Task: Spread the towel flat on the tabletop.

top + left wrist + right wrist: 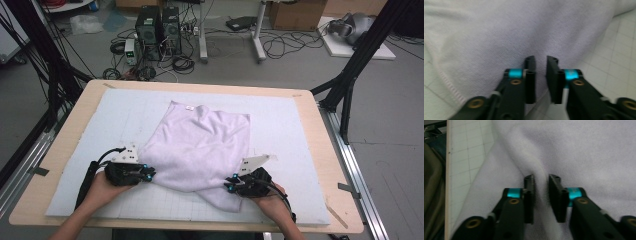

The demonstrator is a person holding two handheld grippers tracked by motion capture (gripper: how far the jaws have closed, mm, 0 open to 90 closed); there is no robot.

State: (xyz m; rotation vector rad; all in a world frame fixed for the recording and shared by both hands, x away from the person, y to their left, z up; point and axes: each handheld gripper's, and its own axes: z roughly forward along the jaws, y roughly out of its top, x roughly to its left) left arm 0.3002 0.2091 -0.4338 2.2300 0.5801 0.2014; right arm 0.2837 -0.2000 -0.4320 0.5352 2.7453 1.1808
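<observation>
On the white mat (90,150), a pale towel (200,145) lies slanted.
We pinch the towel's near edge with both tongs: our left gripper (149,175) is pressed on its left corner, our right gripper (229,187) on its right corner, the long side stretching away from us.

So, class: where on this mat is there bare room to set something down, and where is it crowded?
Bare mat lies left of the towel and right of it, up to the table's edges. Crowded: the near edge, where the left tool and right tool grip the towel.
</observation>
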